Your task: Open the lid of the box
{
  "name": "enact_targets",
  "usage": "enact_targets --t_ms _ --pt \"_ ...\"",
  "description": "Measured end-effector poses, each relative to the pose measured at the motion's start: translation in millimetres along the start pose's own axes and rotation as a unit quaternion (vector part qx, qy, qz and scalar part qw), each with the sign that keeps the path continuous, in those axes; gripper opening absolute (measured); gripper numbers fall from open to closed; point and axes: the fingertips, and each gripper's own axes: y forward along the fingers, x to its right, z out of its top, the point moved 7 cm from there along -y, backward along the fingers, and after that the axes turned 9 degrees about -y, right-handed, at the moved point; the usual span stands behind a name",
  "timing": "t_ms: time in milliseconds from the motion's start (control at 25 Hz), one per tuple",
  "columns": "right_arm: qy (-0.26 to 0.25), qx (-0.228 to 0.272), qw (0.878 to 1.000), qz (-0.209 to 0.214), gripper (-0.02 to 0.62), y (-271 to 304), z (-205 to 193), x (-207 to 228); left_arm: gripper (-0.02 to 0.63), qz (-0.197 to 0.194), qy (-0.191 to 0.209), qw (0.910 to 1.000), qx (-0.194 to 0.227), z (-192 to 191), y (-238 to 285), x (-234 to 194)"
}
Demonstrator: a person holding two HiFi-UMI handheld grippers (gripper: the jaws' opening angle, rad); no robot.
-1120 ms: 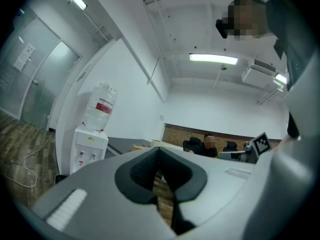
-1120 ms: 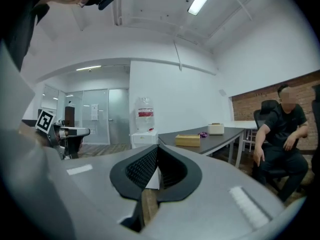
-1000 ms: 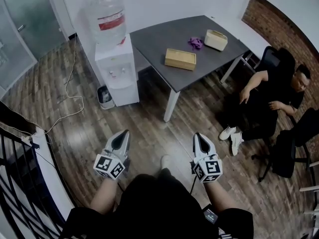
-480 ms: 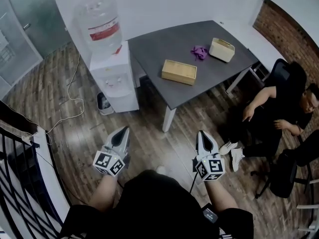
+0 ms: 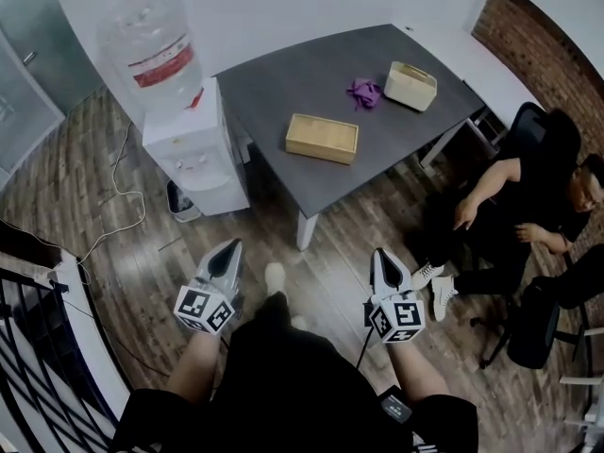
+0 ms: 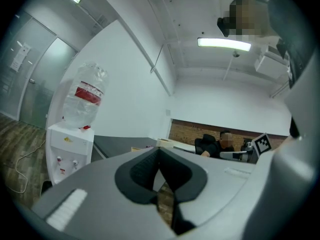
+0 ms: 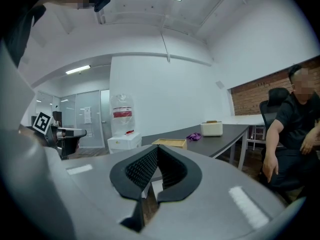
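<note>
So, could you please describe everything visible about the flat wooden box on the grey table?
The wooden box is flat, rectangular and pale, like light wood, with a border around its top. Its lid looks closed. It lies flat on the dark grey table, near the edge closest to the person. Only the table touches it.

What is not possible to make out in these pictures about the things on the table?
- Head view: the wooden box is too small to show any hinge, latch or lid seam.
- Head view: the purple thing is too small to identify.
- Head view: the cream container is too small to show what it holds.
- Left gripper view: the table is mostly hidden behind the left gripper itself.
</note>
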Motion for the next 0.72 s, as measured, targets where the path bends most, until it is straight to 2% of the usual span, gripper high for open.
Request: enact_targets --t_ms 320,720 --pt "-0.010 -0.002 1.000 -0.024 0.002 47 9 24 0.000 -0.026 -0.009 0.9996 0.003 5 74 -31" --pt "-0.010 0.019 0.999 -0.039 0.002 151 45 53 0.000 -0.045 -0.002 0.9990 0.004 42 173 -89"
